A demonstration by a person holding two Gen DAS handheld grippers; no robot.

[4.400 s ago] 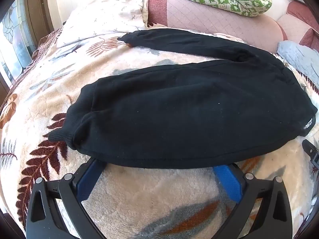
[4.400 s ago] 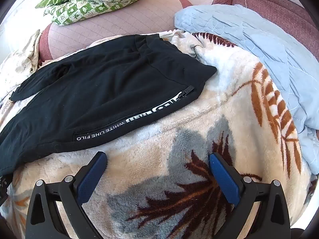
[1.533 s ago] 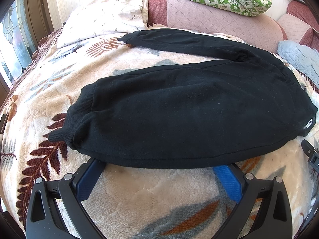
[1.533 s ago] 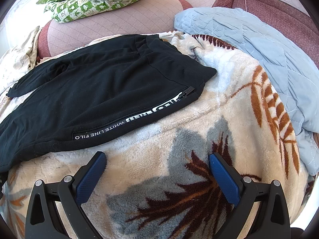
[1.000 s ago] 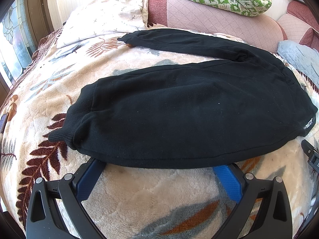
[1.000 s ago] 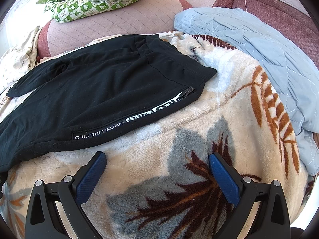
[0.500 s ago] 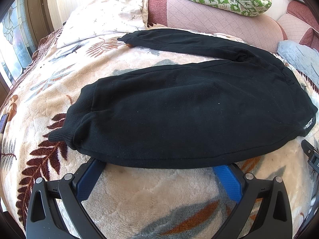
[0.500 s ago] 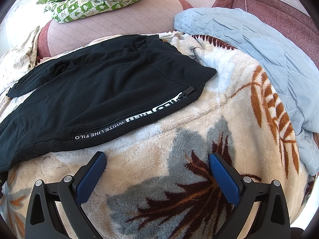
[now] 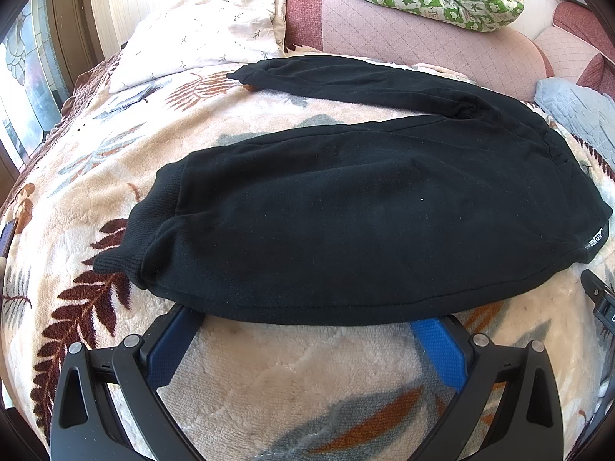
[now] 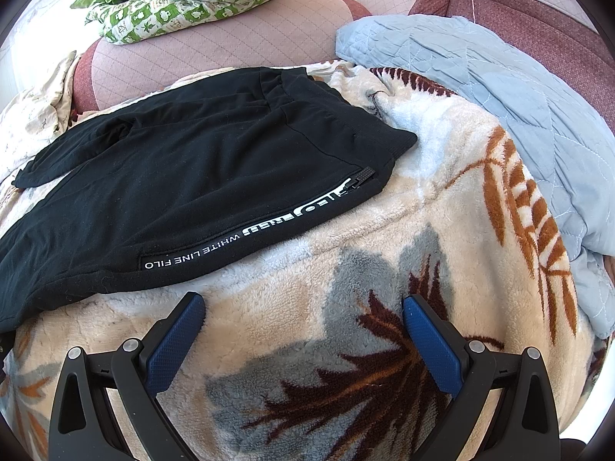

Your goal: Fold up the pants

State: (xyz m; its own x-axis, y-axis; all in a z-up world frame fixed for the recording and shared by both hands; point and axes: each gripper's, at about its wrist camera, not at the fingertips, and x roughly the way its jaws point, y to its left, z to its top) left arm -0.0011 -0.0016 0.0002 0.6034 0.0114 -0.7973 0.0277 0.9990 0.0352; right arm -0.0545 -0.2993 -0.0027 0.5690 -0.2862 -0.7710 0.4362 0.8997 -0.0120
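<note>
Pants are spread flat on the leaf-patterned blanket, legs apart in a V, nothing folded yet. Both the left gripper and right gripper are held wide open and empty beside the near hem. The near leg is best pinched at cuff and waistband, then laid evenly over the far leg.
</note>
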